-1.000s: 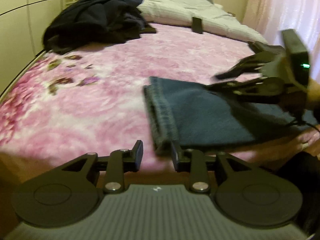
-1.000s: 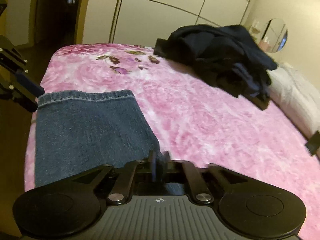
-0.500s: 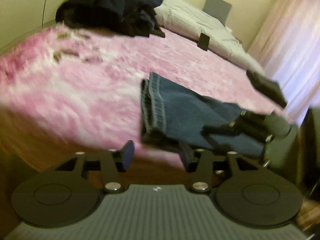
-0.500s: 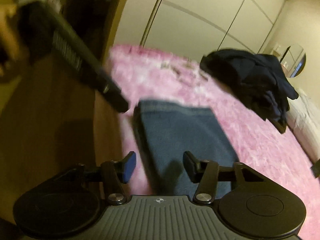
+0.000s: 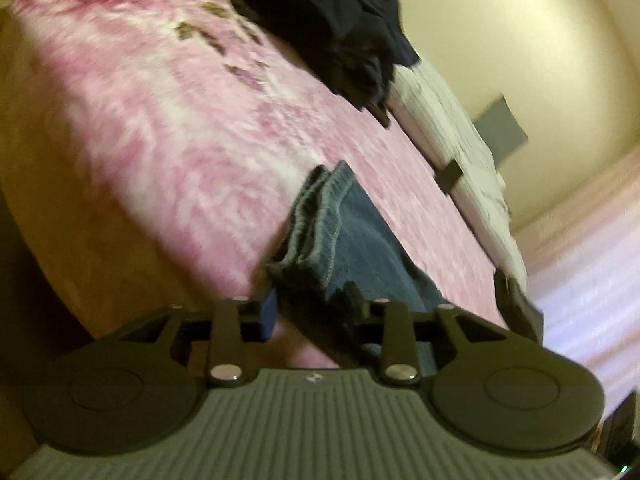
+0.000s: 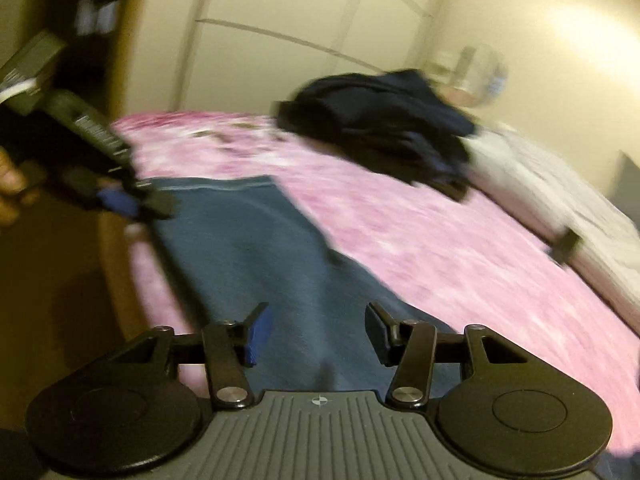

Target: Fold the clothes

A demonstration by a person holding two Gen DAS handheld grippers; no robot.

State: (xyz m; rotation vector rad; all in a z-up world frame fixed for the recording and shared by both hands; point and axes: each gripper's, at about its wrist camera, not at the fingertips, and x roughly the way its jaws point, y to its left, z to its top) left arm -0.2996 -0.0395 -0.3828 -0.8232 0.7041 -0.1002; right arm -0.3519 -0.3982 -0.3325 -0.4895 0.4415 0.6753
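Folded blue jeans [image 5: 360, 248] lie along the near edge of the pink blanket [image 5: 180, 120]. My left gripper [image 5: 312, 308] is rolled sideways at the hem corner. Its jaws are closing, with the stacked denim hems filling the gap between the pads. From the right wrist the same gripper [image 6: 140, 200] sits at the far left corner of the jeans [image 6: 256, 248], held by a hand [image 6: 8, 192]. My right gripper [image 6: 318, 328] hovers open over the near part of the jeans, with denim below it and nothing pinched.
A heap of dark clothes [image 5: 340, 28] [image 6: 384, 128] lies further up the bed, next to white bedding [image 5: 452, 128] [image 6: 560, 200]. A small dark object [image 5: 450, 174] [image 6: 566, 244] rests by the bedding. The wooden bed edge [image 5: 60, 200] drops off on the left. Wardrobe doors [image 6: 280, 40] stand behind.
My left gripper has rolled, sunk to the hem corner and narrowed around the denim after opening briefly. My right gripper has moved sideways along the jeans with its fingers apart.
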